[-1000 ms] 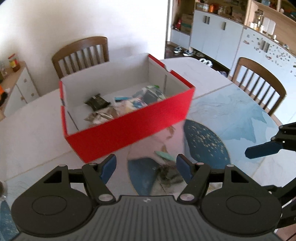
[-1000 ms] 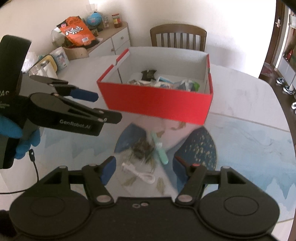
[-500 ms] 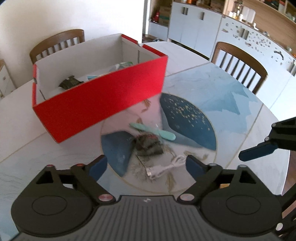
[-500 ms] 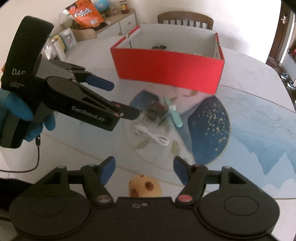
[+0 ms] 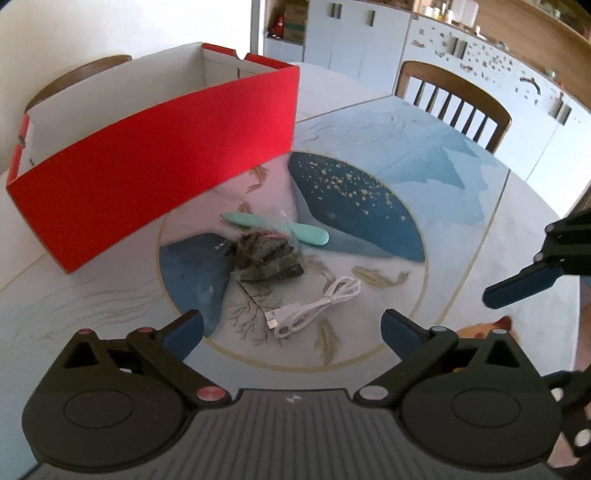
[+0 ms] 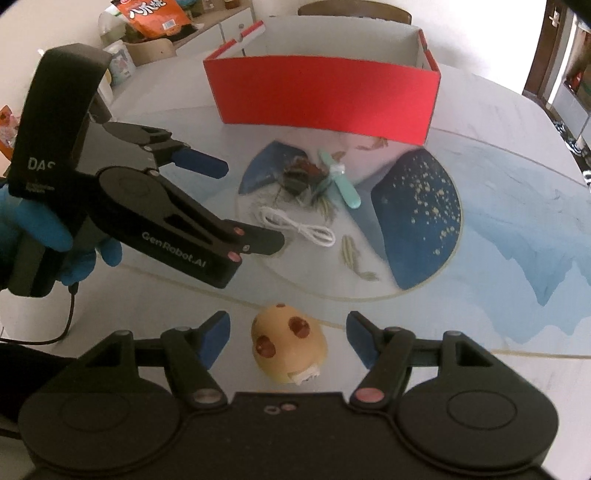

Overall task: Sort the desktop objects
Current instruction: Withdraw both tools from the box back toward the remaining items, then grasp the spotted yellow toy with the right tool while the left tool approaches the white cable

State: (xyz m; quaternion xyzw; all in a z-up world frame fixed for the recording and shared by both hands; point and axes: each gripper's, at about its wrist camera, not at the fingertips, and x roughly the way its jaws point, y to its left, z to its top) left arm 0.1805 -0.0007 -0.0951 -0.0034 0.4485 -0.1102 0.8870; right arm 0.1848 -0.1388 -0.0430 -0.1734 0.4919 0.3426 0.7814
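A red box (image 5: 155, 166) (image 6: 321, 96) stands at the far side of the table. In front of it lie a dark snack packet (image 5: 266, 258) (image 6: 299, 177), a mint-green stick (image 5: 277, 229) (image 6: 343, 184) and a coiled white cable (image 5: 317, 306) (image 6: 299, 229). My left gripper (image 5: 291, 332) (image 6: 243, 206) is open and empty, just short of the cable. My right gripper (image 6: 288, 339) is open, with a tan spotted toy (image 6: 288, 347) between its fingers, untouched; one right fingertip shows in the left wrist view (image 5: 521, 288).
The round table has a glass top with a blue painted pattern (image 5: 354, 206). Wooden chairs (image 5: 454, 96) stand around it. A sideboard with snack bags (image 6: 147, 22) stands at the far left in the right wrist view. White cabinets (image 5: 354, 33) line the back wall.
Both grippers have pulled back from the red box and come lower. The cable and the spotted toy have come into view. Both grippers stay open.
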